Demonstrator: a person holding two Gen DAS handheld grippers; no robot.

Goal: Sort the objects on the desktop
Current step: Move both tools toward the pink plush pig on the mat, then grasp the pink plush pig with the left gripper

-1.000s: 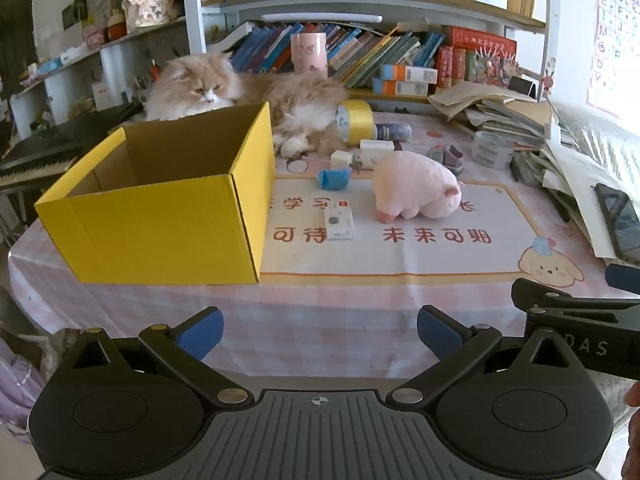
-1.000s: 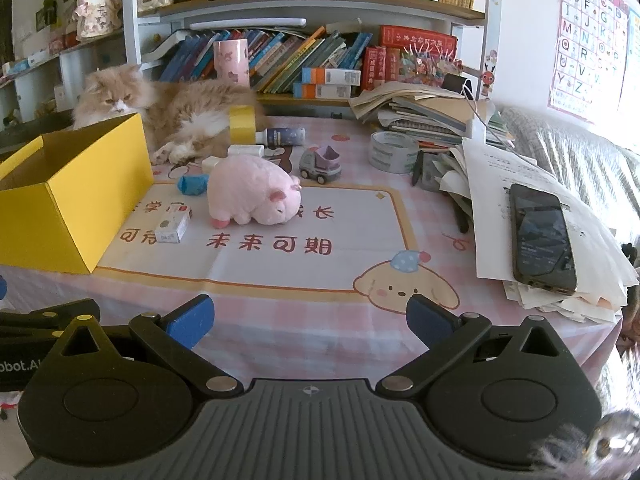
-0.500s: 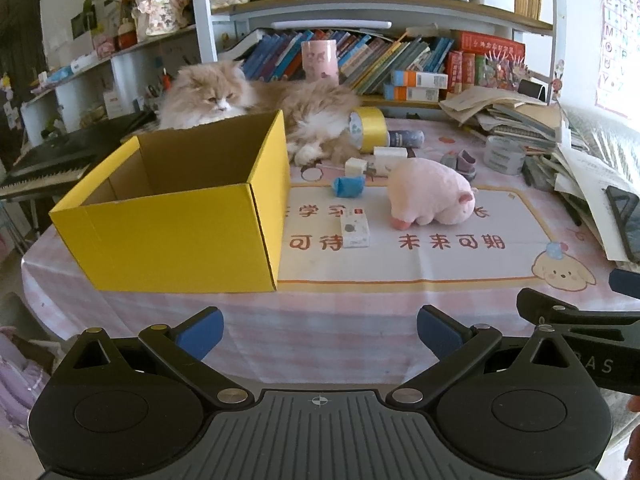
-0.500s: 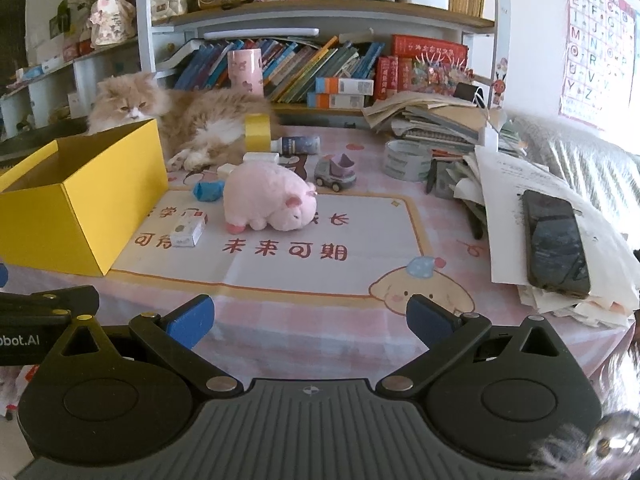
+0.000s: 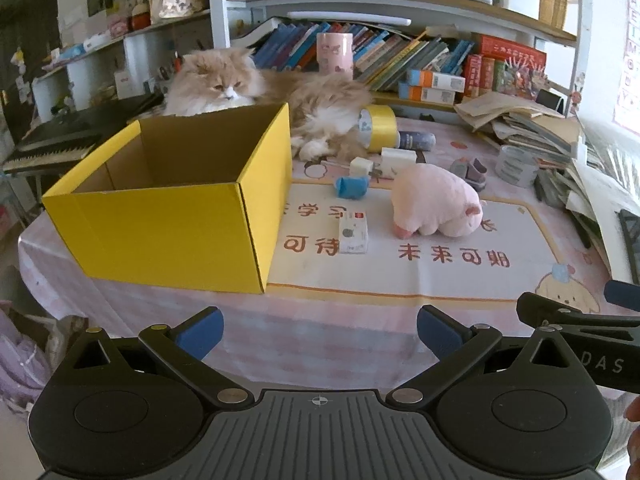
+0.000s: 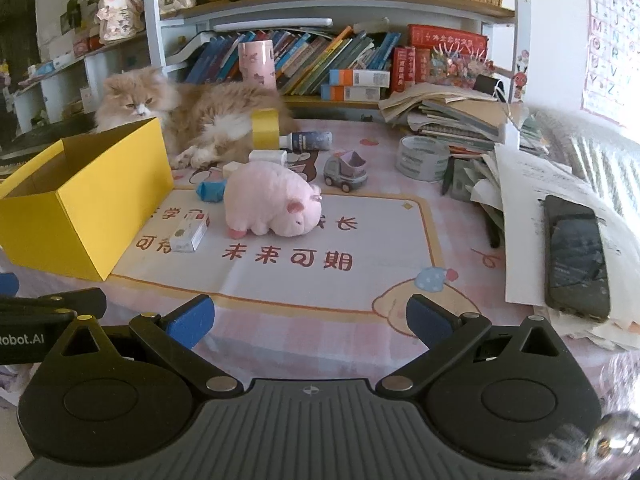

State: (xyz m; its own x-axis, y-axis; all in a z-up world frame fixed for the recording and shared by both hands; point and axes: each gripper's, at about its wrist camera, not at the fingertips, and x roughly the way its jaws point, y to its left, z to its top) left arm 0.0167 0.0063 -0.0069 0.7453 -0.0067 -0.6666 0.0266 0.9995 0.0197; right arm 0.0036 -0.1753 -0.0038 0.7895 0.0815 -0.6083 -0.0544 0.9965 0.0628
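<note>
On the pink checked table (image 5: 320, 340), as seen from the left wrist, an open yellow box (image 5: 176, 224) is set at the left with nothing visible inside it. To its right, on the printed mat (image 5: 400, 276), a small white carton (image 5: 353, 233) is laid flat with its long axis running away from the camera. A pink plush pig (image 5: 434, 202) is laid on its belly beside it, long axis across the view, snout turned right. Behind them a blue eraser-like piece (image 5: 351, 187), a white tube (image 5: 398, 158), a dark bottle (image 5: 416, 141) on its side and a roll of yellow tape (image 5: 378, 127) are seen. A fluffy cat (image 5: 256, 96) is stretched out behind the box. The left gripper (image 5: 319, 330) is held short of the table edge, jaws spread wide and empty.

From the right wrist, the pig (image 6: 272, 204) is seen with its snout pointing right and toward the camera. The carton (image 6: 190, 234) is angled toward the box (image 6: 84, 204). A toy truck (image 6: 346, 170) is placed behind the pig, a grey tape roll (image 6: 424, 158) further right. A dark phone (image 6: 576, 252) is rested on stacked papers (image 6: 520, 208). Bookshelves (image 6: 320, 4) are ranged along the back wall. The right gripper (image 6: 310, 320) is likewise held with jaws parted, nothing between them.
</note>
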